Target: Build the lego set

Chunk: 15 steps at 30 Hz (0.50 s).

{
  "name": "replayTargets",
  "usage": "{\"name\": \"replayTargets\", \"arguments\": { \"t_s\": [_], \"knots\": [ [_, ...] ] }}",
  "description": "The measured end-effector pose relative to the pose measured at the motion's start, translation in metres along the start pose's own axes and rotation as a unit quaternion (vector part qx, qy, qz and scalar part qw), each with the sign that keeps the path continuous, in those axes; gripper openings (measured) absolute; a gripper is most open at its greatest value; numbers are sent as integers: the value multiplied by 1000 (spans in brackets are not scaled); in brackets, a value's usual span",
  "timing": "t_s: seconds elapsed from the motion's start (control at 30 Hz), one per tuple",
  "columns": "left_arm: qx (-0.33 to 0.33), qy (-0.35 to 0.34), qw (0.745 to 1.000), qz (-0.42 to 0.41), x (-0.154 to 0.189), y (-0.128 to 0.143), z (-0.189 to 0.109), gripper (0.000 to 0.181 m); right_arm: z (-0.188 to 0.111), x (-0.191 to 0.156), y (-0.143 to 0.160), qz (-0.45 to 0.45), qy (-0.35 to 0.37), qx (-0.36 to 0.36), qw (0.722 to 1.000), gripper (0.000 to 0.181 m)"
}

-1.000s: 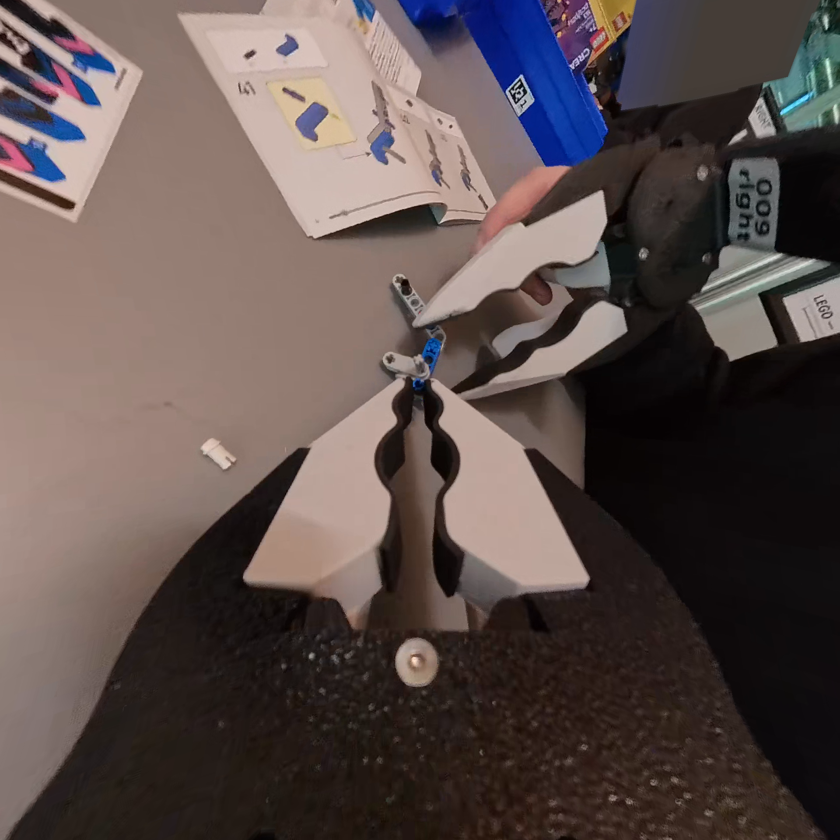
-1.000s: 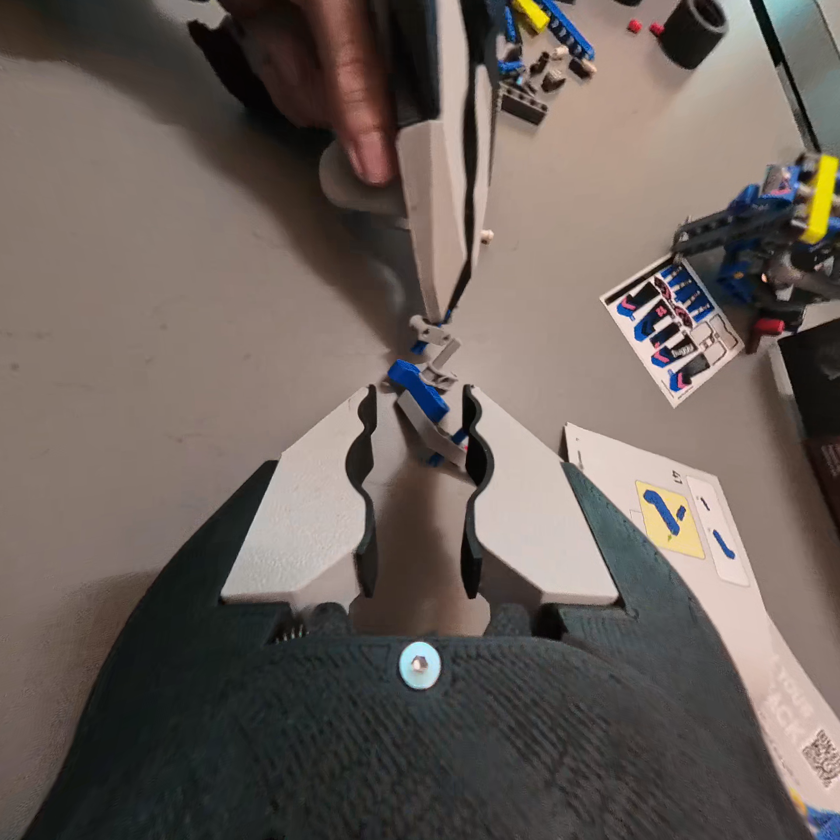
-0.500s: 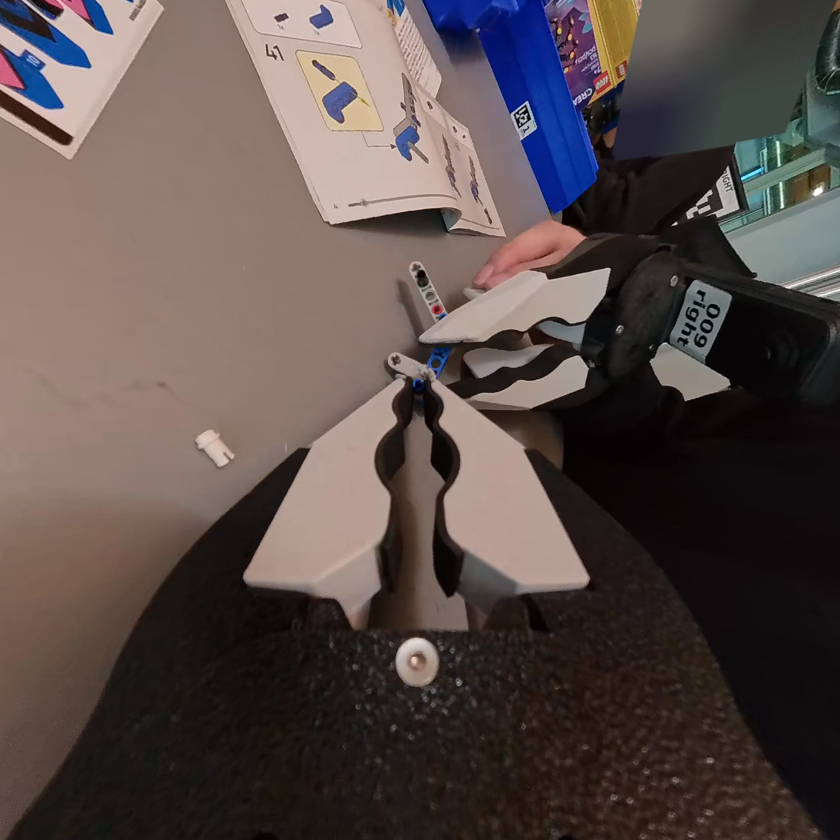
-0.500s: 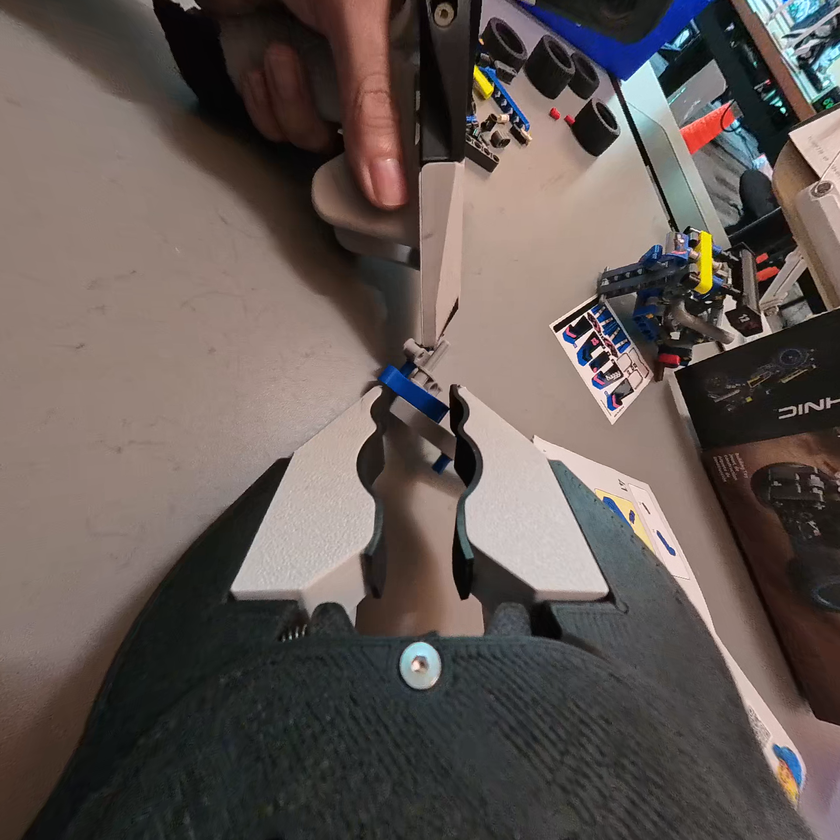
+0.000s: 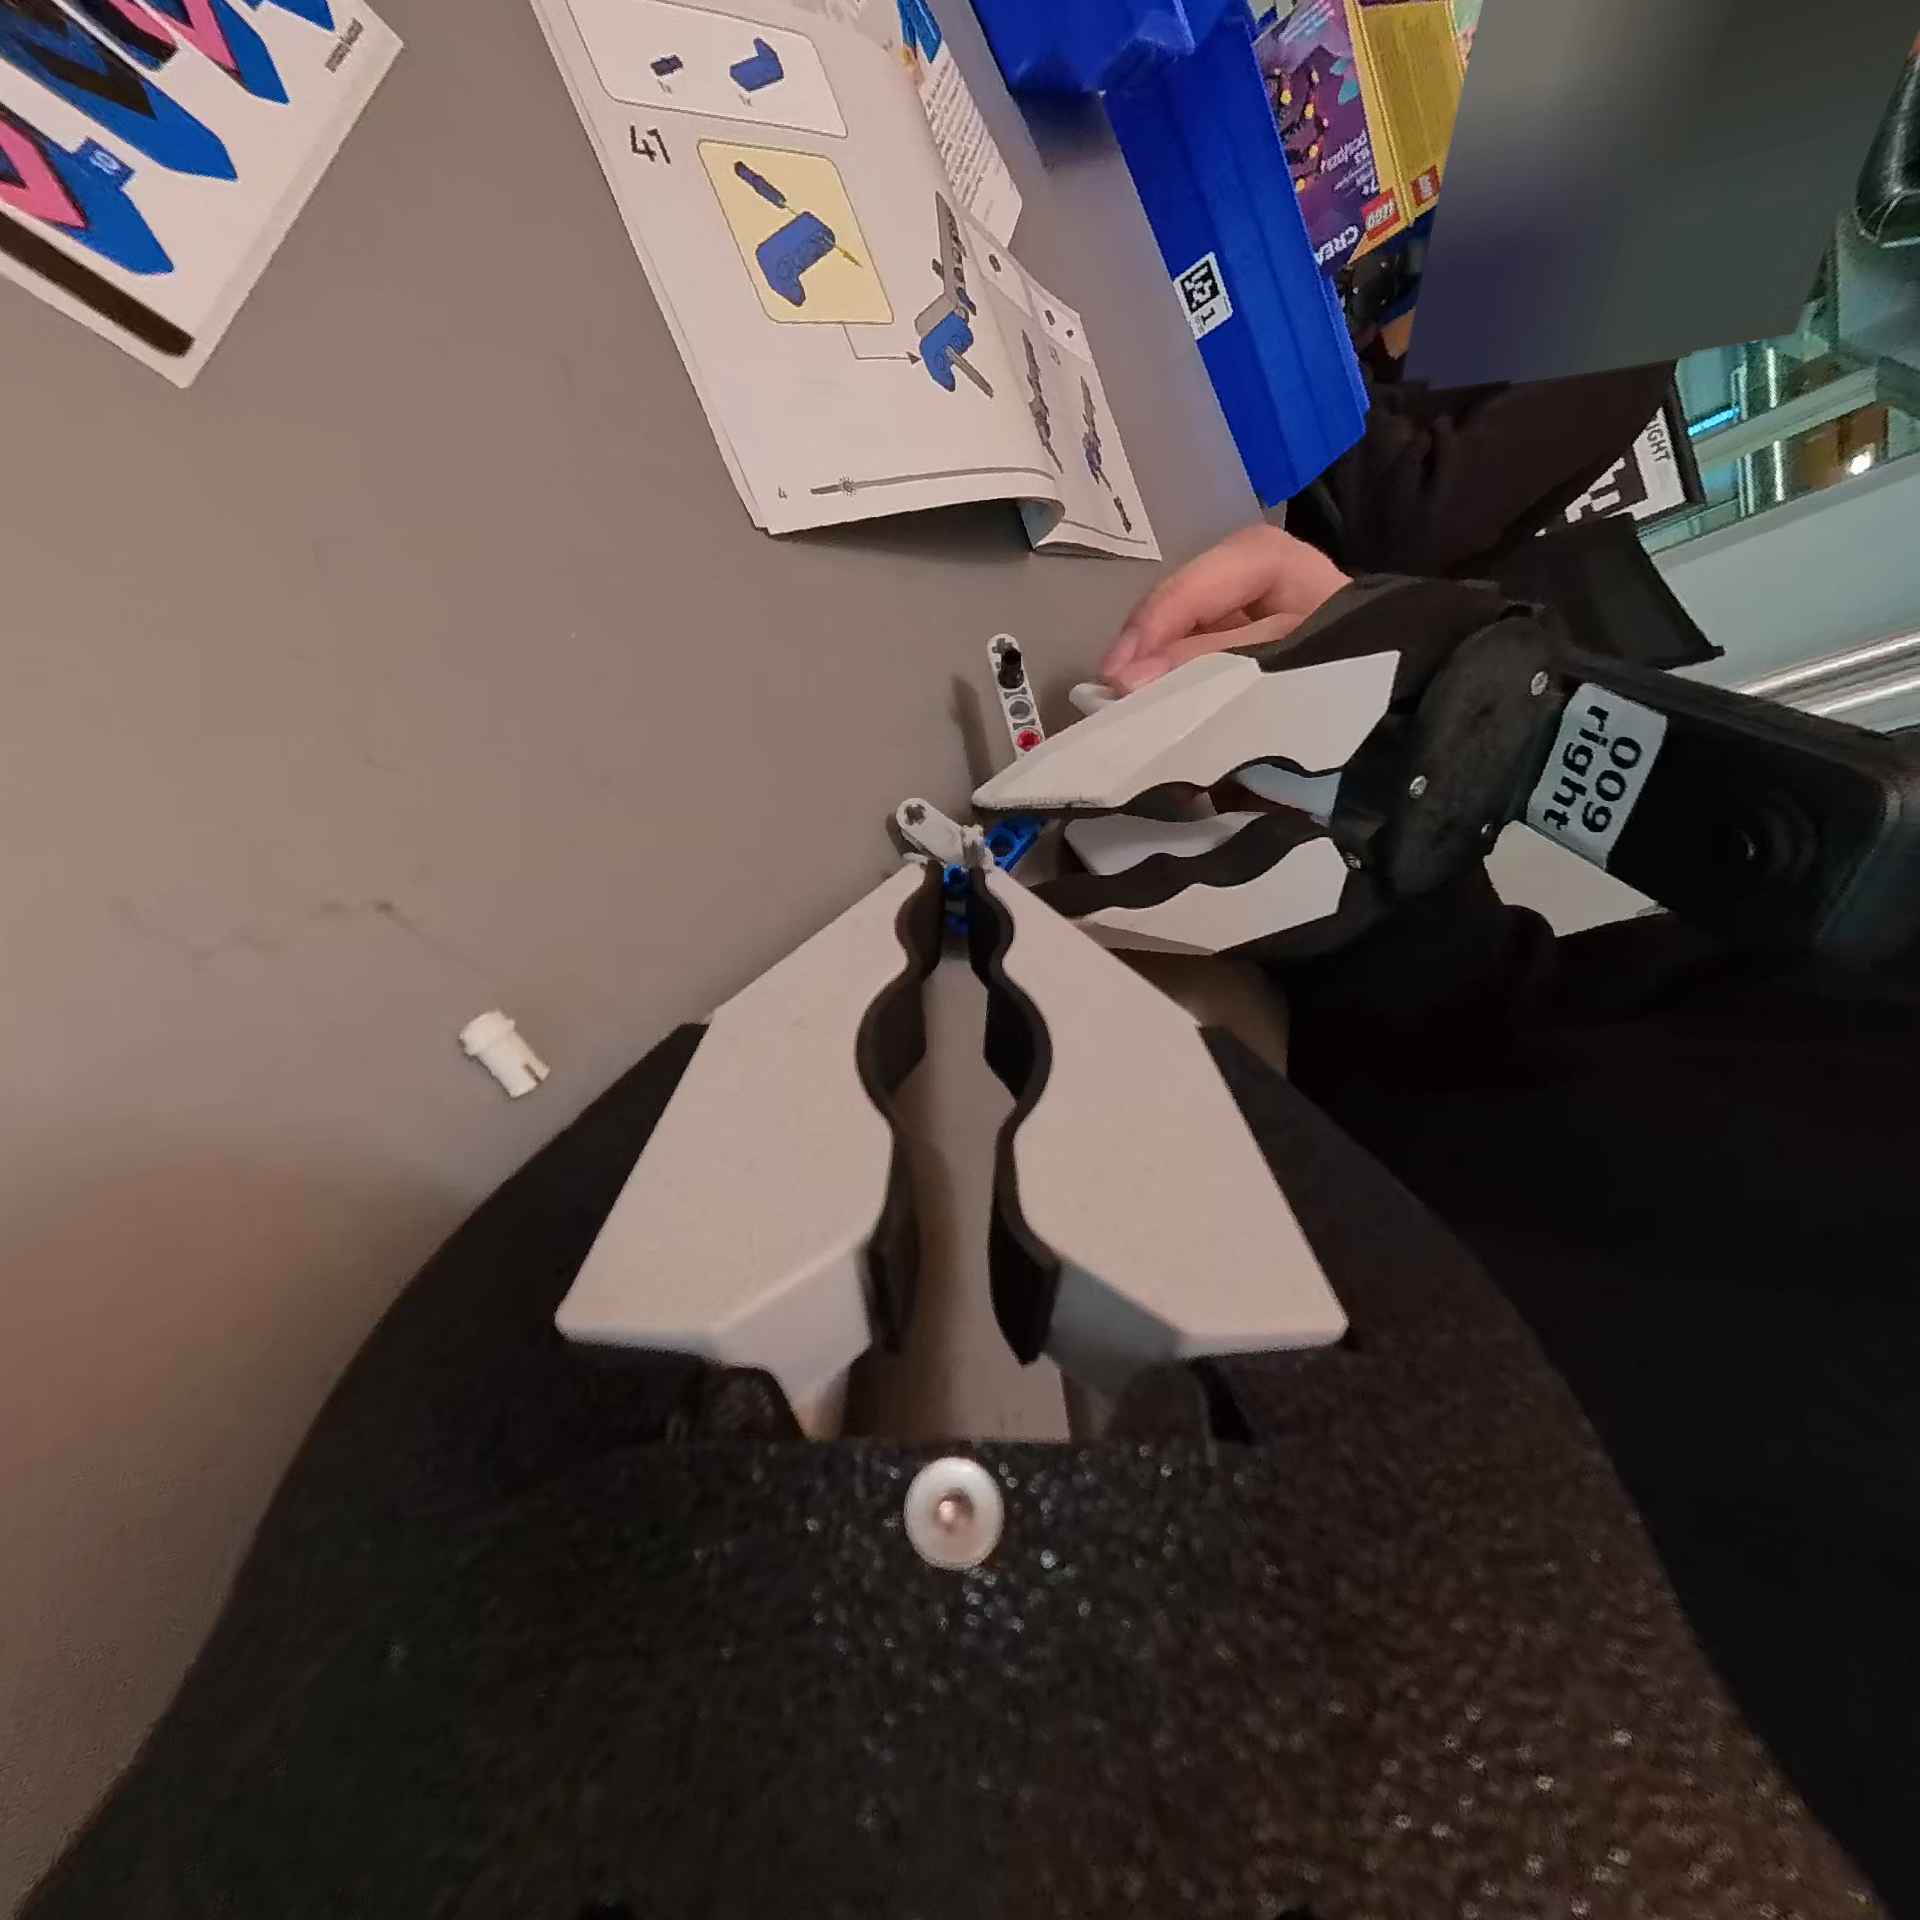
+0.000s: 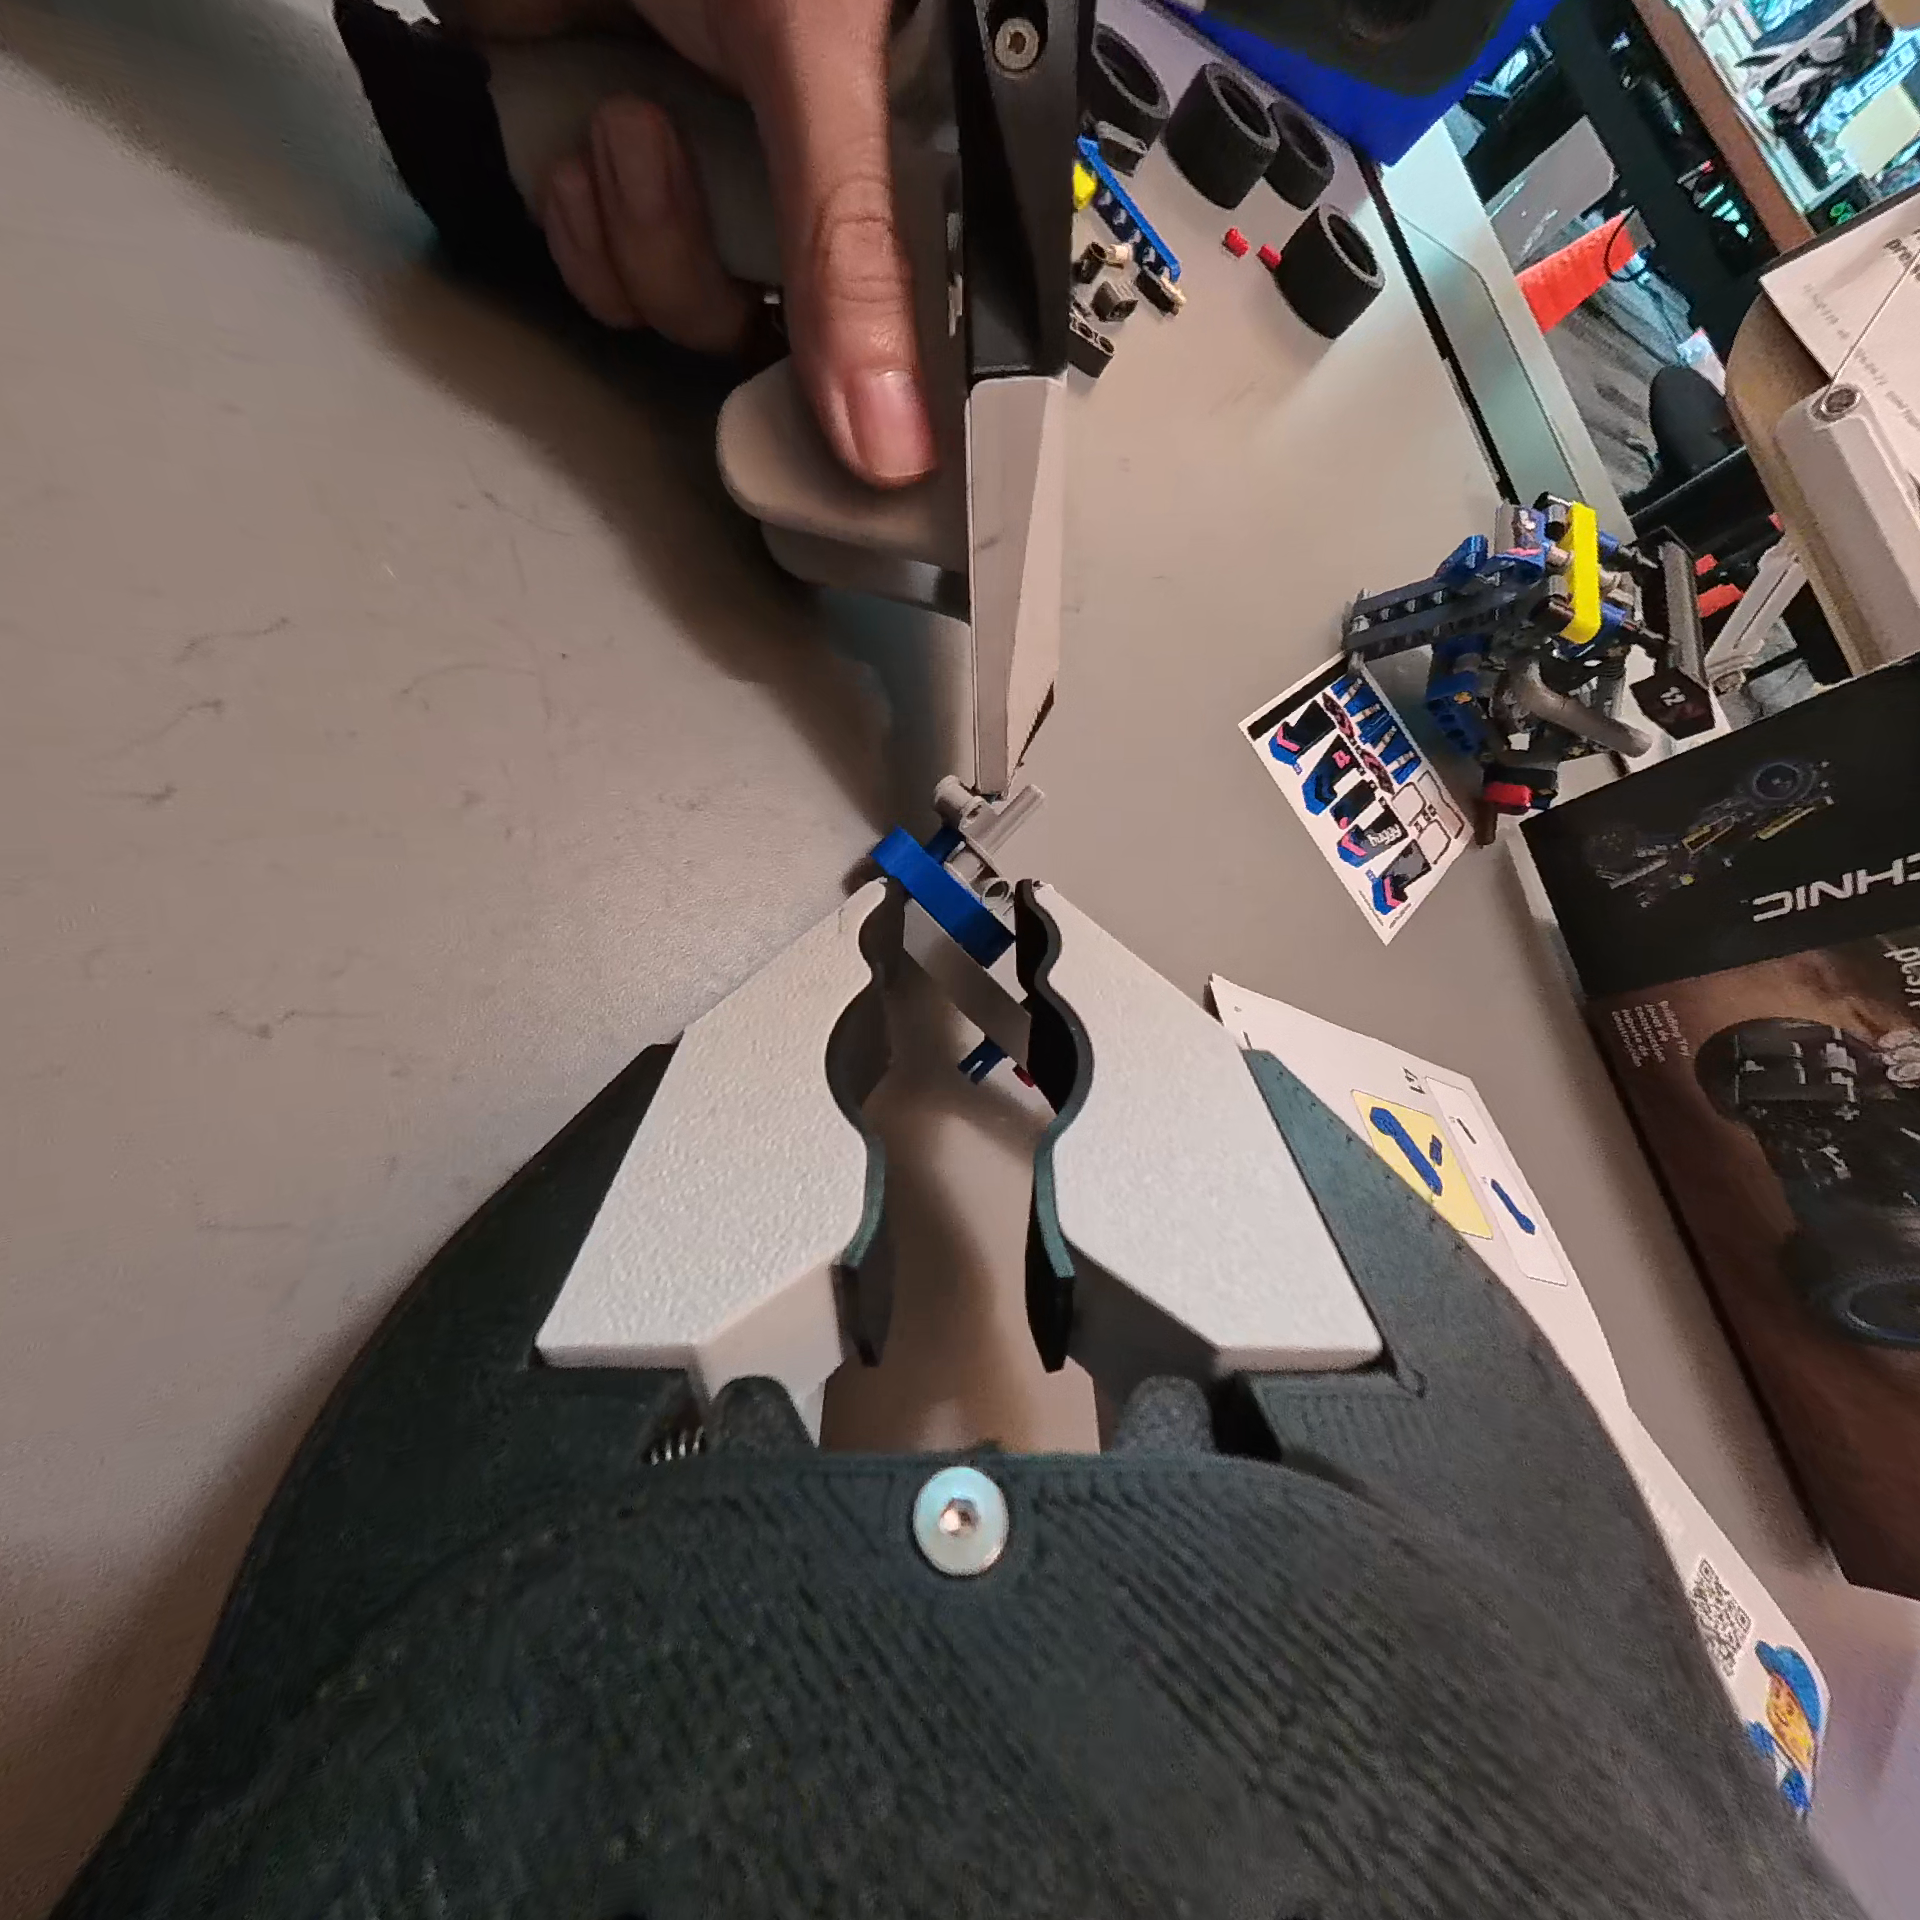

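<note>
Left gripper (image 5: 954,883): closed on a small grey and blue piece (image 5: 940,842); tips just above the grey table (image 5: 312,779)
Right gripper (image 6: 956,914): clamped on a blue and grey assembly (image 6: 951,904); meets the left one tip to tip
Surroundings: instruction booklet (image 5: 831,291), sticker sheet (image 6: 1356,795), half-built model (image 6: 1538,634) well apart

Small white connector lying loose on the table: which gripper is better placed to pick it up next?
Neither is free. The left gripper, shut on the small grey-and-blue part, is nearer the white connector; the right gripper grips the blue piece.
</note>
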State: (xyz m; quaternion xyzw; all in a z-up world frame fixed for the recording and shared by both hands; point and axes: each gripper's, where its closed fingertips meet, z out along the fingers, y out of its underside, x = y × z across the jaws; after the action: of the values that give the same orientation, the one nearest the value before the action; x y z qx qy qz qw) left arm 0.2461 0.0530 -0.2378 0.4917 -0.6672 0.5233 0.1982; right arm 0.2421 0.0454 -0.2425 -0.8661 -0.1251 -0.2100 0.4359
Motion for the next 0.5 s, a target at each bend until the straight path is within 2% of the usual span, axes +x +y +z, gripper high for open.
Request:
{"name": "replayTargets", "arguments": {
  "t_s": [0.3,0.5],
  "knots": [
    [-55,-23,986,158,4,0,3,1,-3,0,0,-24,22,4,999,18],
    [-89,2,980,180,4,1,6,1,-5,-1,0,-45,34,11,998,18]
  ]
}}
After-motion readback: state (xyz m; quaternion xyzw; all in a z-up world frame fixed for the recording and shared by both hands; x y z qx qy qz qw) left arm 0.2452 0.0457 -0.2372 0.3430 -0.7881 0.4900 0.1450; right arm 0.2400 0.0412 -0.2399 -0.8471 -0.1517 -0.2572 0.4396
